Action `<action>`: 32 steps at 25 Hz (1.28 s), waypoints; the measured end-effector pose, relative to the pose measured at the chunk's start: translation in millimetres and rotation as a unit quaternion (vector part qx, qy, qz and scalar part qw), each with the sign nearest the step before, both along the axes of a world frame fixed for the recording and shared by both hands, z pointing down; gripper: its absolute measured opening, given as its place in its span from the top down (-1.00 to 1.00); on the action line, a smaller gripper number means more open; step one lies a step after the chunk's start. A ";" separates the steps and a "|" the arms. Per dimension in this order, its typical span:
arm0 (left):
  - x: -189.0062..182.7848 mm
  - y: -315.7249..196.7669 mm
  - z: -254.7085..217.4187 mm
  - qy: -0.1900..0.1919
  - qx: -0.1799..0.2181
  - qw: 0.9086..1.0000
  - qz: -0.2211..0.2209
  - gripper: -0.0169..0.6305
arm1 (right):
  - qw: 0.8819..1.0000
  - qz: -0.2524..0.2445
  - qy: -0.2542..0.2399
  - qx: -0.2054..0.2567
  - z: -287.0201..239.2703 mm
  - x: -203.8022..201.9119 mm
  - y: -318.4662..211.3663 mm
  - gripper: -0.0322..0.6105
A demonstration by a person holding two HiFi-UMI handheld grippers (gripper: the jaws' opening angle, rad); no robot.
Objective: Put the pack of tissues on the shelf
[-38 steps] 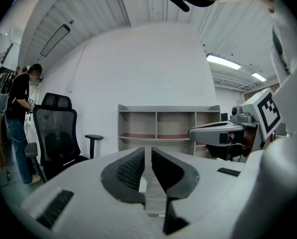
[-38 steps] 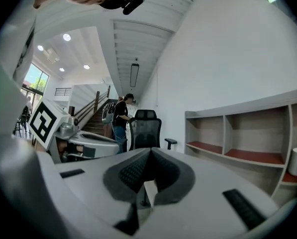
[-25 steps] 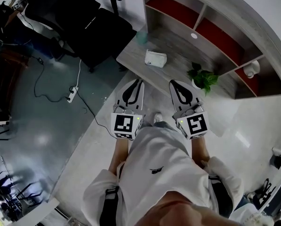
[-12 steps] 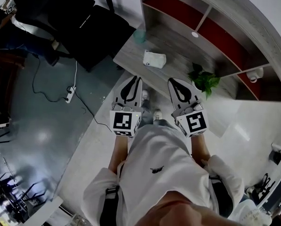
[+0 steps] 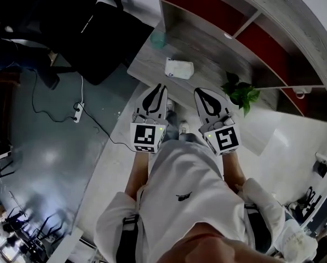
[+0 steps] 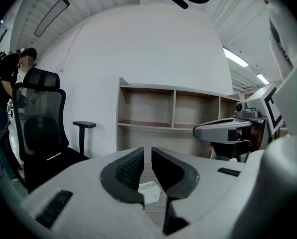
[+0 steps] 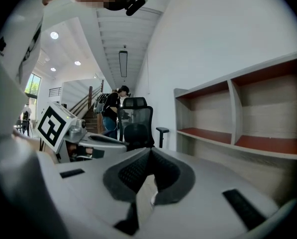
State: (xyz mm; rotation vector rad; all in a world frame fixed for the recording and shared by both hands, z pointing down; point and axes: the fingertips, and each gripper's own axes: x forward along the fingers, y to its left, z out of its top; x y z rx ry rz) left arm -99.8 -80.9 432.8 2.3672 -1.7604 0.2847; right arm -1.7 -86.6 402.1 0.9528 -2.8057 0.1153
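I'm running 2 grippers, both held level in front of the shelf unit (image 5: pixel 250 22). The left gripper (image 6: pixel 147 153) is sitting barely apart, just a thin slit btwn the jaws, gripping nothing. The right gripper (image 7: pixel 149 152) is closed tip to tip, also w/ nothing in it. I'm counting 1 pack of tissues (image 5: pixel 179 68). It's lying flat on the grey wood ledge (image 5: pixel 152 64) below the 3 red-floored bays, ahead of both grippers and touching neither. In the left gripper view it's showing low down through that slit. Also on the ledge: 1 teal cup (image 5: pixel 158 39) off to the pack's left near the end, and 1 potted plant (image 5: pixel 241 93) to its right, just beyond the right gripper. 1 black office chair (image 5: pixel 92 34) is standing left of the ledge, and 1 power strip (image 5: pixel 77 113) is lying on the floor.
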 end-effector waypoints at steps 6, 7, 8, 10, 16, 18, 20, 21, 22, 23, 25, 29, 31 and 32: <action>-12.0 -26.9 32.1 0.002 -0.029 0.999 0.016 0.85 | 1.000 0.012 0.005 -0.026 22.5 -12.2 -24.9 0.82; -14.1 -30.7 36.1 0.002 -0.034 0.999 0.019 0.85 | 0.999 0.014 0.006 -0.030 24.8 -14.3 -28.6 0.82; -16.4 -34.5 40.1 0.002 -0.039 0.999 0.022 0.85 | 0.999 0.016 0.007 -0.034 27.1 -16.7 -32.3 0.82; -21.3 -42.7 49.2 0.001 -0.048 0.998 0.027 0.85 | 0.999 0.019 0.009 -0.040 32.5 -22.1 -40.1 0.82; -33.1 -60.1 83.9 0.002 -0.084 0.996 0.041 0.85 | 0.998 0.028 0.008 -0.064 52.1 -35.8 -56.1 0.82; -35.8 -65.3 94.2 0.003 -0.094 0.994 0.048 0.85 | 0.997 0.033 0.011 -0.071 60.9 -39.1 -60.0 0.82; -38.9 -70.4 105.0 0.003 -0.103 0.993 0.056 0.85 | 0.996 0.040 0.017 -0.078 71.2 -43.6 -63.5 0.82; -40.2 -72.0 110.7 0.003 -0.108 0.992 0.061 0.85 | 0.996 0.042 0.023 -0.081 75.5 -46.6 -64.1 0.82; -41.0 -72.6 116.2 0.004 -0.114 0.991 0.067 0.85 | 0.995 0.045 0.028 -0.084 79.8 -49.1 -63.7 0.82; -41.5 -72.7 121.2 0.004 -0.119 0.990 0.073 0.85 | 0.994 0.049 0.033 -0.088 85.0 -50.5 -62.8 0.82; -42.0 -73.5 129.6 0.003 -0.127 0.988 0.083 0.85 | 0.993 0.058 0.041 -0.096 95.9 -51.0 -61.9 0.82; -42.4 -79.3 144.6 0.003 -0.139 0.985 0.097 0.85 | 0.991 0.071 0.049 -0.106 111.6 -52.5 -66.6 0.82; -41.1 -80.8 152.1 0.003 -0.146 0.984 0.106 0.85 | 0.989 0.079 0.054 -0.112 119.6 -51.7 -66.9 0.82; -40.1 -81.1 155.8 0.002 -0.149 0.983 0.111 0.85 | 0.988 0.082 0.057 -0.116 123.5 -51.0 -66.4 0.82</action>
